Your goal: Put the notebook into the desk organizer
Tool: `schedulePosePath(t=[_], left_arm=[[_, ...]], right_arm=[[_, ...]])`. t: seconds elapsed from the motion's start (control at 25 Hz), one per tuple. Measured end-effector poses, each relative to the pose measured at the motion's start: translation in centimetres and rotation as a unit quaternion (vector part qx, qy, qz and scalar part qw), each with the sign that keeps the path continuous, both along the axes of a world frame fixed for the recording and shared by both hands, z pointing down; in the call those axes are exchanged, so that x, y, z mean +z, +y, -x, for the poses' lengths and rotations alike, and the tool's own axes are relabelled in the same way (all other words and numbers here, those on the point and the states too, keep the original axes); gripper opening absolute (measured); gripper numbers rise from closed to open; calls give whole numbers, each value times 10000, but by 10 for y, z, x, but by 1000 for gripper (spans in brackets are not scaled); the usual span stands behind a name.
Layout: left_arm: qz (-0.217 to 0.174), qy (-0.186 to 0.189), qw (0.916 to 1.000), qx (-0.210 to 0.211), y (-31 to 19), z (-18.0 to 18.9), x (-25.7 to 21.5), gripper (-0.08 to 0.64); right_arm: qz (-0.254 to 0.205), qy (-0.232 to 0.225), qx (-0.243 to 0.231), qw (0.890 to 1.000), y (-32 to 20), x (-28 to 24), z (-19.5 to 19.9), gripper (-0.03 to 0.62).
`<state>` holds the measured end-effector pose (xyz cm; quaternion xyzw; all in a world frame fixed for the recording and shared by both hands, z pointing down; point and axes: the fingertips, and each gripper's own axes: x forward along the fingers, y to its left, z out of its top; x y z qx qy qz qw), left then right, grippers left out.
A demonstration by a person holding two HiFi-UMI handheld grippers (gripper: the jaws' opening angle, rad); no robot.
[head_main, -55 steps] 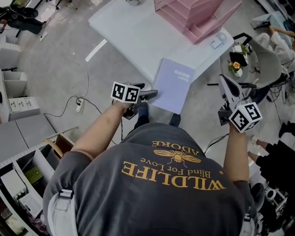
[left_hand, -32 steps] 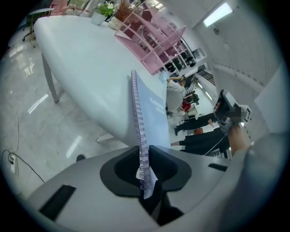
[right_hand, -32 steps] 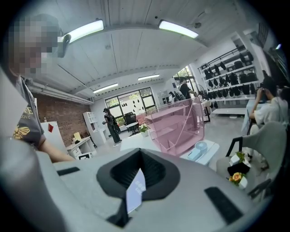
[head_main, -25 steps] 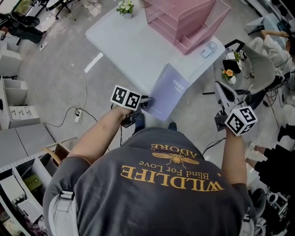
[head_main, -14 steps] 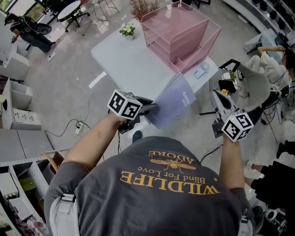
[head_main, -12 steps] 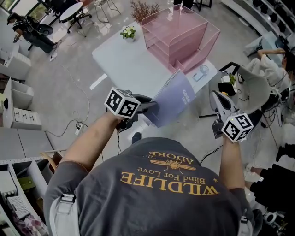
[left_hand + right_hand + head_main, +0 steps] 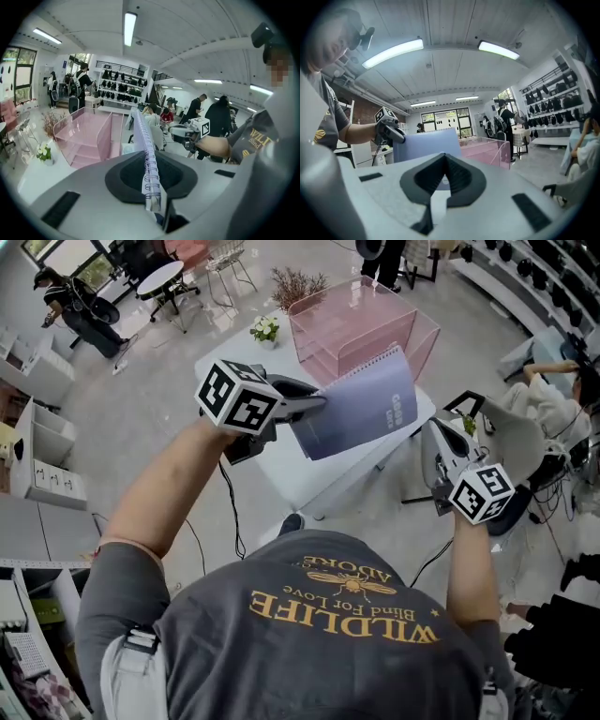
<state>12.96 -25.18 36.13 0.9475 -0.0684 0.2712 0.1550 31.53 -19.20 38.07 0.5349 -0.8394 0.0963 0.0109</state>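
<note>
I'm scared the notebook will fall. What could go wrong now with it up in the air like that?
The left tongs pinch the purple notebook only at its spiral edge, over the white table, so it might swing or slip out. The pink desk organizer stands just beyond it; a tilted notebook could knock its wall instead of sliding in.

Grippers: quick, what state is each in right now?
Left gripper: shut on the notebook, at its spiral edge.
Right gripper: shut, nothing between its jaws.
</note>
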Motion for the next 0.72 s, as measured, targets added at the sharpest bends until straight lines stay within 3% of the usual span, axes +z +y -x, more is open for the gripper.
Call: schedulePosePath(t=[0.2, 0.44, 0.72], left_arm=[[-202, 350, 9988, 283, -51, -12, -40, 54], [-28, 839, 9951, 528, -132, -13, -79, 54], [80, 1117, 9917, 633, -223, -46, -99, 52]], right_arm=[[-198, 256, 180, 9993, -41, -25, 14, 0], [-439, 500, 564, 9962, -108, -67, 31, 0], [-532, 624, 1098, 9906, -163, -97, 24, 0]])
